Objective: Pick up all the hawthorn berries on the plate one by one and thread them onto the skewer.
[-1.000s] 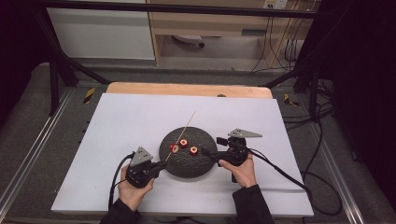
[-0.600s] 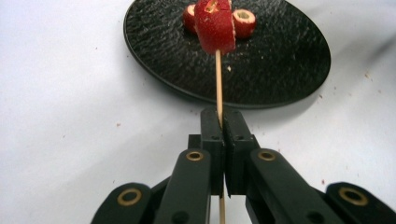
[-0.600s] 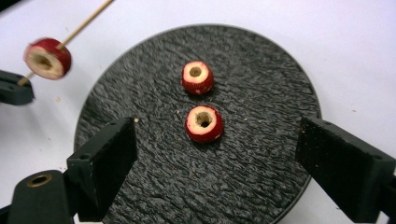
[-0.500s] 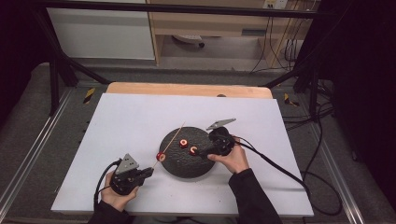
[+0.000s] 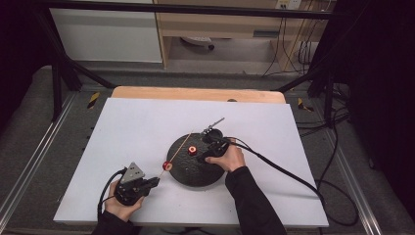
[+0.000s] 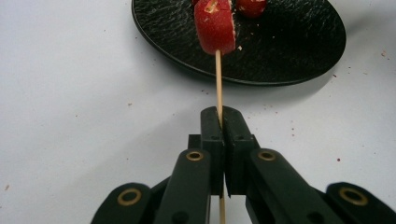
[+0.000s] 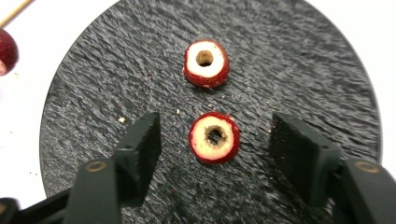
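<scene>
My left gripper (image 6: 219, 114) is shut on a thin wooden skewer (image 6: 218, 79), low at the front left (image 5: 147, 183). One red fruit piece (image 6: 215, 25) is threaded on the skewer (image 5: 176, 152), just off the left rim of the black round plate (image 5: 195, 171). My right gripper (image 7: 217, 137) hovers over the plate with its jaws open. They have just been closing, one on each side of a cored red slice (image 7: 214, 137) without touching it. A second cored slice (image 7: 205, 57) lies just beyond. In the high view the right gripper (image 5: 203, 154) is beside a slice (image 5: 193, 151).
The plate (image 7: 289, 60) rests on a white board (image 5: 147, 127) over a wooden table (image 5: 195, 93). The right gripper's cable (image 5: 284, 171) trails to the right across the board. Small crumbs dot the plate and the board.
My left gripper drew back to the left with the skewer, carrying one red piece off the plate's edge. My right gripper swung from the plate's right rim to over the slices, its jaws narrower.
</scene>
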`<action>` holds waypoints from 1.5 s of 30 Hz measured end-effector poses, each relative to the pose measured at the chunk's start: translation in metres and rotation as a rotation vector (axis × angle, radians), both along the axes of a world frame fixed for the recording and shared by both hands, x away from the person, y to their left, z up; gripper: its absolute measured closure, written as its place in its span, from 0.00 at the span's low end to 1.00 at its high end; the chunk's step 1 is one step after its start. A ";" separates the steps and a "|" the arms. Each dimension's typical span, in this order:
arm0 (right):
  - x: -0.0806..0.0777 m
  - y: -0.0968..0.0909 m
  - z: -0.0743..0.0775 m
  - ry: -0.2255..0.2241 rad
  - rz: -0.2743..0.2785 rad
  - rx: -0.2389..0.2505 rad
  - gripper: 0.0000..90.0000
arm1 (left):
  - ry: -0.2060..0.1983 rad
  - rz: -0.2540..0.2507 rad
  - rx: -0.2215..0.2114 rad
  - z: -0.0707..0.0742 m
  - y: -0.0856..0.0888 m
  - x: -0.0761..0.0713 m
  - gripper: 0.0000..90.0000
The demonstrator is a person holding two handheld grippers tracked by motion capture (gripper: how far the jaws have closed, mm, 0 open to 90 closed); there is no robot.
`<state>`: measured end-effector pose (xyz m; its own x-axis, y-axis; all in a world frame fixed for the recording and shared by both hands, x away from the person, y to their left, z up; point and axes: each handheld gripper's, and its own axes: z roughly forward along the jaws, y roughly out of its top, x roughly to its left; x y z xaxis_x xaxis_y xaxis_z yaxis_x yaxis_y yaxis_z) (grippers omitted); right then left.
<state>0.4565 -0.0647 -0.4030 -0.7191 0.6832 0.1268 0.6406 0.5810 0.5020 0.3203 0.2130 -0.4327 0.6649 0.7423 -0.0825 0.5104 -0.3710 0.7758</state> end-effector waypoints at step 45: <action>0.005 -0.008 0.020 0.122 -0.089 0.095 0.67 | 0.005 0.002 -0.012 0.000 0.000 0.000 0.98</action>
<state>0.4612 -0.0723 -0.3832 -0.6314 0.7245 0.2765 0.7469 0.4724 0.4679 0.3203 0.2135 -0.4326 0.6630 0.7427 -0.0943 0.5147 -0.3607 0.7778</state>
